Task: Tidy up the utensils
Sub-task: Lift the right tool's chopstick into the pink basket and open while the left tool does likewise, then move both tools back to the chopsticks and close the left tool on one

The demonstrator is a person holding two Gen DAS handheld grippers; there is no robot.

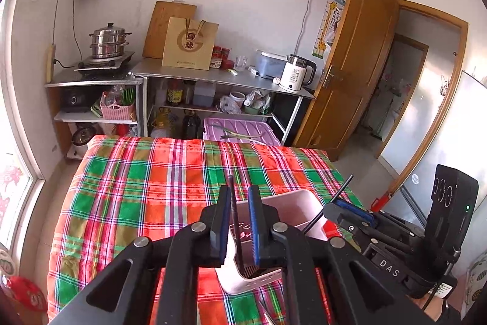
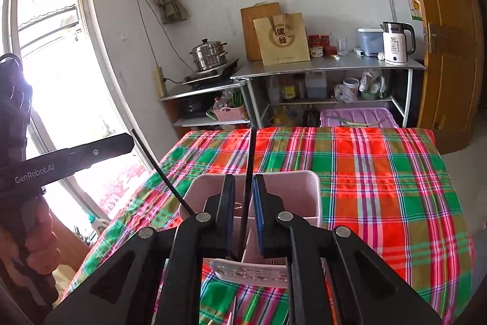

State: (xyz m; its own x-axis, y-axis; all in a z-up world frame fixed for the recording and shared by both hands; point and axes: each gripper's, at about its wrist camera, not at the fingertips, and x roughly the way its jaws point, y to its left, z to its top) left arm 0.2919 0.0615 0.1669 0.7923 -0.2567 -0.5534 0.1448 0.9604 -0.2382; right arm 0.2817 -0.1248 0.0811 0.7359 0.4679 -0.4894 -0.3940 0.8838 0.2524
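A pink utensil holder [image 1: 286, 204] stands on the plaid table; it also shows in the right wrist view [image 2: 292, 188]. My left gripper [image 1: 239, 197] hovers over the holder, jaws slightly apart, with a black chopstick [image 1: 233, 209] between them reaching down into the holder. My right gripper [image 2: 243, 188] is likewise above the holder, jaws slightly apart around a second black chopstick [image 2: 249, 172] that stands in it. Each gripper shows in the other's view: the right gripper [image 1: 350, 210] with its chopstick [image 1: 338, 197], the left gripper [image 2: 121, 143] with its chopstick [image 2: 161, 169].
The table wears a red, green and pink plaid cloth [image 1: 158, 181]. Behind it are steel shelves [image 1: 219, 78] with a kettle [image 1: 296, 73], a steamer pot [image 1: 108, 41] and a purple bin [image 1: 240, 133]. A wooden door [image 1: 350, 66] stands open at right, a window [image 2: 51, 66] at left.
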